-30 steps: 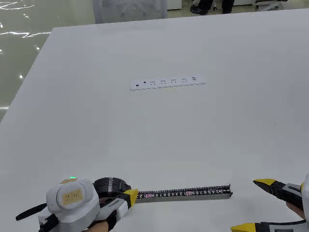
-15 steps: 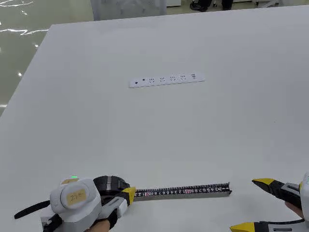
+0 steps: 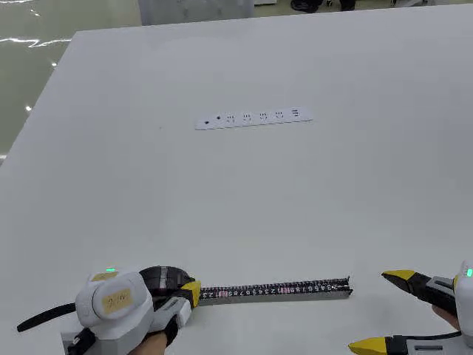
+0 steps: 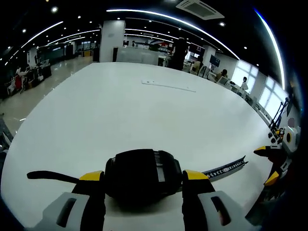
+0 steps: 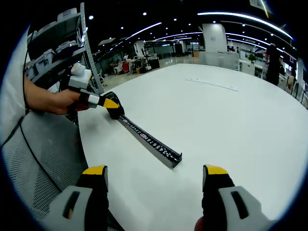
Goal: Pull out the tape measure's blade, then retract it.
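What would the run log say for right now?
left claw: shut on tape measure | right claw: open, off blade | blade: out, flat on table

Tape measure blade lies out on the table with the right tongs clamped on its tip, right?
No. The blade lies out on the table, but the right tongs are open, short of its tip; the right gripper view shows it.

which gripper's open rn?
The right gripper: its jaws stand wide apart with nothing between them, just beyond the tip of the blade. The left gripper is shut on the tape measure.
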Demonstrator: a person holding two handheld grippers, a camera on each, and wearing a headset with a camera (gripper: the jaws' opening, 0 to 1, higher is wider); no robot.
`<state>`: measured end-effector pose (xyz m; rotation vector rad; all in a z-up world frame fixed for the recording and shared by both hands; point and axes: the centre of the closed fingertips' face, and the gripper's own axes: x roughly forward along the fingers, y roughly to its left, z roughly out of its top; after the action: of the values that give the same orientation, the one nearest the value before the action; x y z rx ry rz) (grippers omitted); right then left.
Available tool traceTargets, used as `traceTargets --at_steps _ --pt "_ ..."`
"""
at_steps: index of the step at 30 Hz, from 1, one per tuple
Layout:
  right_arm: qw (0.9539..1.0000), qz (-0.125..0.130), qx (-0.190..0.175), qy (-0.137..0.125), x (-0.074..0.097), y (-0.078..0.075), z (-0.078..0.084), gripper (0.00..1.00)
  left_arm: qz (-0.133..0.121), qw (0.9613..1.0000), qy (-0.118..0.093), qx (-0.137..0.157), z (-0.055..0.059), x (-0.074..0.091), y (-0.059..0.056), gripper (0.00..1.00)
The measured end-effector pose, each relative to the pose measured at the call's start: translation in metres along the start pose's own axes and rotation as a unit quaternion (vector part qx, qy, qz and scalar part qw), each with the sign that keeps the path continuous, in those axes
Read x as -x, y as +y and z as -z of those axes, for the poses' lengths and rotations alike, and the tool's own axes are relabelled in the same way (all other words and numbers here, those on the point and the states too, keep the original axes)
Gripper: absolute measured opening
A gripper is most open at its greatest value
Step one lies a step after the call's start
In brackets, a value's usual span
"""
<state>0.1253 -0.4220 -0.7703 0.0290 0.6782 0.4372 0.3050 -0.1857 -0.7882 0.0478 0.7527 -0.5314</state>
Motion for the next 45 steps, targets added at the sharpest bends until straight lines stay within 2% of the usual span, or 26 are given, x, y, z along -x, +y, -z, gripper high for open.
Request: traceTargets --at_steps 11,16,22,28,30,38,42,45 --pt "1.0000 -0.003 0.006 0.003 -0.004 0.000 0.001 0.80 -0.001 1.0000 0.004 -0.003 0.002 0.000 0.001 0.62" --pt "0.9997 -0.007 0.021 0.011 -0.008 -0.002 0.002 0.77 0.002 1.0000 0.008 -0.003 0.002 0.000 0.001 0.62" --pt "0.9989 -0.014 0.041 0.019 -0.013 -0.004 0.004 0.70 0.003 1.0000 0.008 -0.004 0.003 0.000 0.001 0.62" --pt "0.9984 -0.022 0.049 0.016 -0.018 -0.007 0.001 0.63 0.005 1.0000 0.007 -0.002 0.003 0.000 0.001 0.62" --pt "0.9987 -0.027 0.041 0.009 -0.020 -0.010 0.000 0.60 0.006 1.0000 0.008 -0.002 0.003 -0.001 0.000 0.62" --pt "0.9973 -0.037 0.060 0.021 -0.033 -0.014 0.005 0.52 0.007 1.0000 0.004 0.001 0.002 -0.002 0.001 0.62" --pt "0.9969 -0.047 0.060 0.019 -0.037 -0.015 0.005 0.49 0.008 1.0000 0.004 0.001 0.001 -0.002 0.001 0.62" --pt "0.9960 -0.048 0.073 0.017 -0.041 -0.016 0.006 0.45 0.009 1.0000 0.004 0.002 0.001 -0.002 0.001 0.62"
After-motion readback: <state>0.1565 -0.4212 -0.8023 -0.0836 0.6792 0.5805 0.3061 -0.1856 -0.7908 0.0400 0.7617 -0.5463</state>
